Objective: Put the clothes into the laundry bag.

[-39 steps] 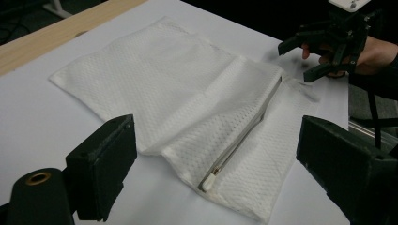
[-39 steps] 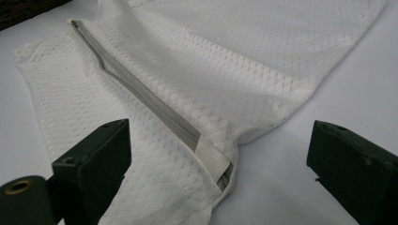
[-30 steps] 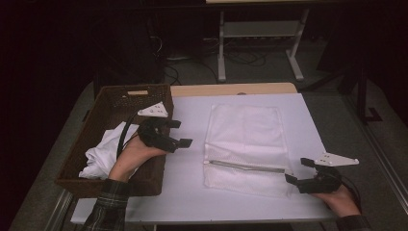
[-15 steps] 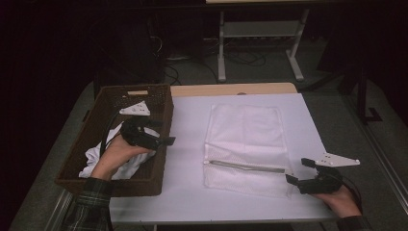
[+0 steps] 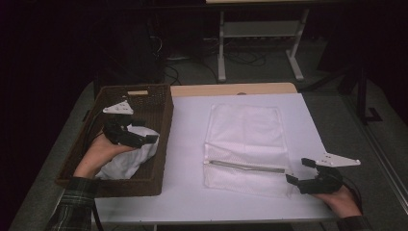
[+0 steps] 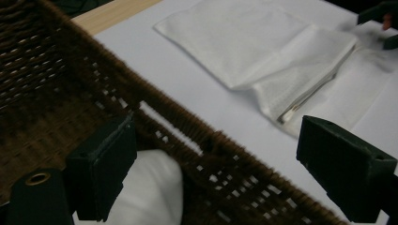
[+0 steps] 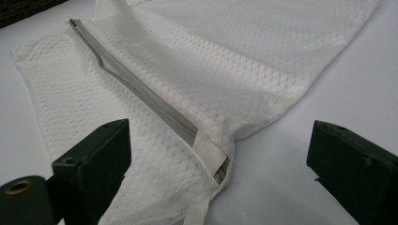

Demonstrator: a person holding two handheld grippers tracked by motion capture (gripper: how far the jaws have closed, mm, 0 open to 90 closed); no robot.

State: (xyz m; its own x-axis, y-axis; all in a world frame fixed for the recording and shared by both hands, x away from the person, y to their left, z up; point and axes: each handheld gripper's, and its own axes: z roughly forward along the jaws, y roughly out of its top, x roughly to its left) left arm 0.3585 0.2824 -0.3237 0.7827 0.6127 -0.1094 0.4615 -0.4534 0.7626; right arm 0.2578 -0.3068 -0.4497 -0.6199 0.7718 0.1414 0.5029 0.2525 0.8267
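A white worktop [image 5: 192, 159] carries a dark brown woven wicker basket [image 5: 154, 101] at its left and a flat white mesh zippered laundry bag [image 5: 245, 130] mid-right. In the basket lies a crumpled white cloth [image 5: 127, 161], beneath the left claw [image 5: 150, 139], whose jaws gape empty. The right claw [image 5: 291, 179], released, sits at the bag's zipper end.

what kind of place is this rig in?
Probably a lab or workshop data-collection bench, not a home. A white table holds only a staged wicker basket and mesh bag; behind it, a bare metal stand and loose cables on a dark floor.
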